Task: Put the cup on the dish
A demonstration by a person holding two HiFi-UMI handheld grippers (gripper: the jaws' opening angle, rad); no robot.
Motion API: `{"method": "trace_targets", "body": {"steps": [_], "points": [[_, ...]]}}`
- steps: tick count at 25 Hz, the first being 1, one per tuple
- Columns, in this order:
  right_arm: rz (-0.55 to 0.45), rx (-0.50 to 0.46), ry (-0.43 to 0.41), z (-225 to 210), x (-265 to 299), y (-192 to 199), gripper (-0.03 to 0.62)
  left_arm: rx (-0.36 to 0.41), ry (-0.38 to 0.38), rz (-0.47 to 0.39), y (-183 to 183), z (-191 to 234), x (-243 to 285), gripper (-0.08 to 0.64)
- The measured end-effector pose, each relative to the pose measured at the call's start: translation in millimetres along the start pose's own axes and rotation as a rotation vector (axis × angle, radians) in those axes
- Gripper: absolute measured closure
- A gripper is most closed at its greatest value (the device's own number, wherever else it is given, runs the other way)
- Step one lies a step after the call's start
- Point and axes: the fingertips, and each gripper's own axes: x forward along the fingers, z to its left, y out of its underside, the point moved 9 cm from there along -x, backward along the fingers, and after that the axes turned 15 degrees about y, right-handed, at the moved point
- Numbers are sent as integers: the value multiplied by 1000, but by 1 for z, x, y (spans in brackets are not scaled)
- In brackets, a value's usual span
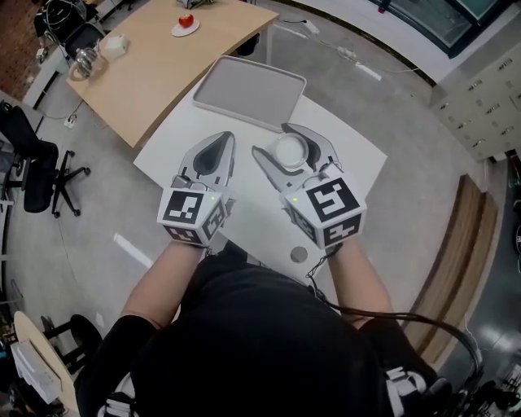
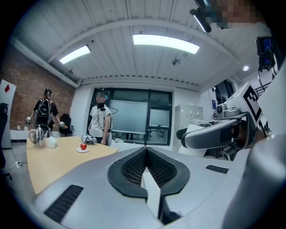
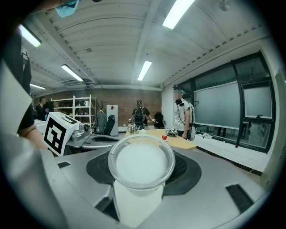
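My right claw (image 1: 274, 140) gripped the white cup (image 1: 291, 151) over the white counter (image 1: 362, 159), just near of the grey dish (image 1: 248, 91) (a flat tray). My left claw (image 1: 221, 142), jaws together and empty, sat just left.

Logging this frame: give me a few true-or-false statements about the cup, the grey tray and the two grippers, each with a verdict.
1. The right gripper has its fingers closed on the cup. True.
2. The cup already stands on the grey tray. False: it is held in the right gripper, on the near side of the tray in the head view.
3. The left gripper has its fingers together with nothing between them. True.
4. A red object lies on the grey tray. False: the tray is bare, and the red object sits on a white plate on the wooden table.
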Motion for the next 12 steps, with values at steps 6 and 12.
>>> {"method": "trace_targets", "body": {"steps": [6,12], "points": [[22,4,36,-7,62,-7,339,-19,46,-5,-6,60,39,552],[63,29,85,-23,133,-8,339,-26,73,7,-1,128,80,552]]}}
